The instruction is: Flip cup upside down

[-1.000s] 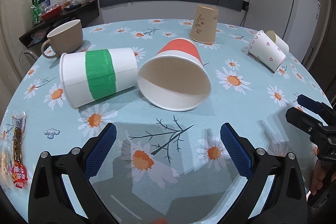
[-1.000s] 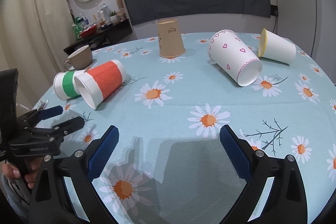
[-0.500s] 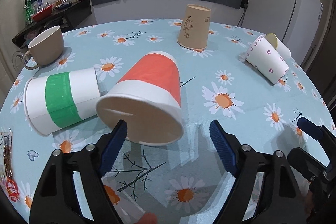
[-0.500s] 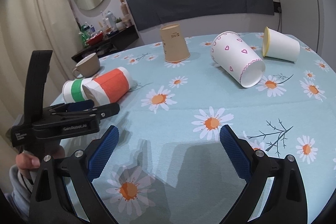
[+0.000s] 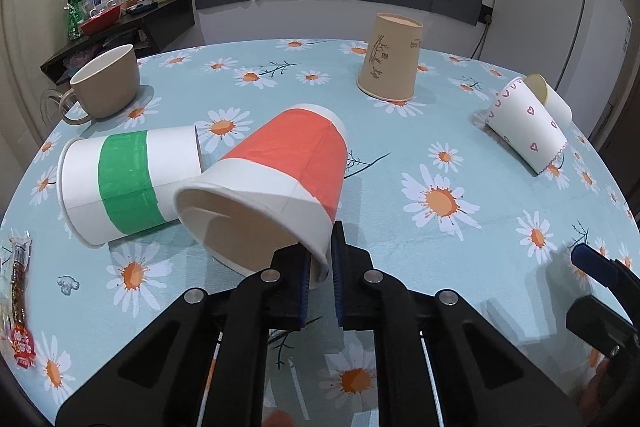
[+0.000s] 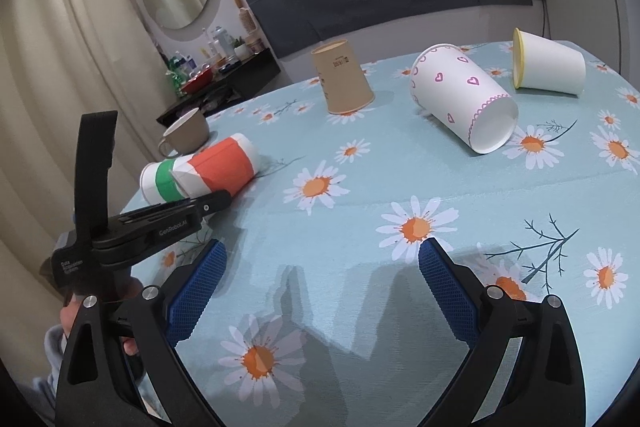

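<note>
Left claw (image 5: 320, 267) pinched shut on the rim of the tipped red cup (image 5: 280, 171), right claw (image 6: 320, 267) spread wide, holding nothing, over the daisy-cloth bench (image 6: 360, 227)

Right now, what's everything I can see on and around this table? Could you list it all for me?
Red-banded paper cup: one, on its side, rim pinched by the left gripper.
Green-banded paper cup: one, on its side, beside the red one.
Brown paper cup: one, upside down, far side.
Heart-print cup: one, white and pink, on its side.
Yellow-rimmed cup: one, white, on its side.
Mug: one, tan, upright, far left.
Snack packet: one, left edge.
Tablecloth: light blue with daisies.
Shelf of bottles: behind the table.
Left gripper: shut on the red cup's rim.
Right gripper: open, over the cloth.
</note>
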`<state>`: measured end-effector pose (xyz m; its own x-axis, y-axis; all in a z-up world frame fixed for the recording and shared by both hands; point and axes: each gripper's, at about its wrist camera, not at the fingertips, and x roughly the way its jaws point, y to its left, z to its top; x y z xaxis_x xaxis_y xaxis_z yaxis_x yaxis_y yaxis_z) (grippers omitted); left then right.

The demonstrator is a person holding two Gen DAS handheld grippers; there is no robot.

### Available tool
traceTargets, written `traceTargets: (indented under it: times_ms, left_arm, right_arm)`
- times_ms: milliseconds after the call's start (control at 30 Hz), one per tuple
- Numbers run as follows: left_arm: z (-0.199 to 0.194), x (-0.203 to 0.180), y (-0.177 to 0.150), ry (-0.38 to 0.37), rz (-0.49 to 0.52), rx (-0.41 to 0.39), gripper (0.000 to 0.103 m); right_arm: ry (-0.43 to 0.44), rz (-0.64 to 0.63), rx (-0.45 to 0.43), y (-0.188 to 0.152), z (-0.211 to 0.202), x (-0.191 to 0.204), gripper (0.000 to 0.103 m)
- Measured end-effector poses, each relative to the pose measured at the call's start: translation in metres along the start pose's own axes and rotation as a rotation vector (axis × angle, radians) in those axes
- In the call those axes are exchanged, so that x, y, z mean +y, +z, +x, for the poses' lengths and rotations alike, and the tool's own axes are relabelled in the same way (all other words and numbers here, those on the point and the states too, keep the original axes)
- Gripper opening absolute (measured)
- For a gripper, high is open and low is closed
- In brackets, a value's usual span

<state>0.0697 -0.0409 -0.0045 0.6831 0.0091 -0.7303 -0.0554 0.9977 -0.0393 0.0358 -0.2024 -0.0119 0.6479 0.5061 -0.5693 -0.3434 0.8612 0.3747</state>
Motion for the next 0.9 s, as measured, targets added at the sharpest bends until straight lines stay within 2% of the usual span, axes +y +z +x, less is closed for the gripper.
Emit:
traceTargets:
  times_ms: [300,600,667,733,767,867,900]
  left_arm:
    - [-0.031,-0.012,-0.033,-0.072,0.071,0.012,0.01]
    - [-0.058,-0.031,-0.065,-0.12,0.157,-0.015,0.01]
    - [-0.061,-0.035,-0.068,-0.129,0.168,-0.02,0.019]
    - [-0.065,-0.035,-0.071,-0.147,0.175,-0.019,0.058]
    - [-0.068,-0.035,-0.071,-0.15,0.177,-0.027,0.064]
    - [-0.079,-0.03,-0.073,-0.15,0.186,-0.06,0.071]
    - [-0.081,-0.027,-0.073,-0.151,0.185,-0.065,0.08]
  right_arm:
    - [0.015,0.07,0.017,0.002,0.003,-0.012,0.093]
    - [-0.034,0.063,0.019,0.001,0.005,-0.011,0.093]
    - [-0.046,0.05,0.02,0.0,0.005,-0.008,0.093]
    - [-0.061,0.037,0.024,0.0,0.007,-0.006,0.093]
    - [-0.069,0.031,0.028,0.0,0.008,-0.005,0.093]
    - [-0.088,0.013,0.05,0.0,0.012,-0.002,0.093]
    - [-0.08,0.006,0.066,0.0,0.014,-0.001,0.093]
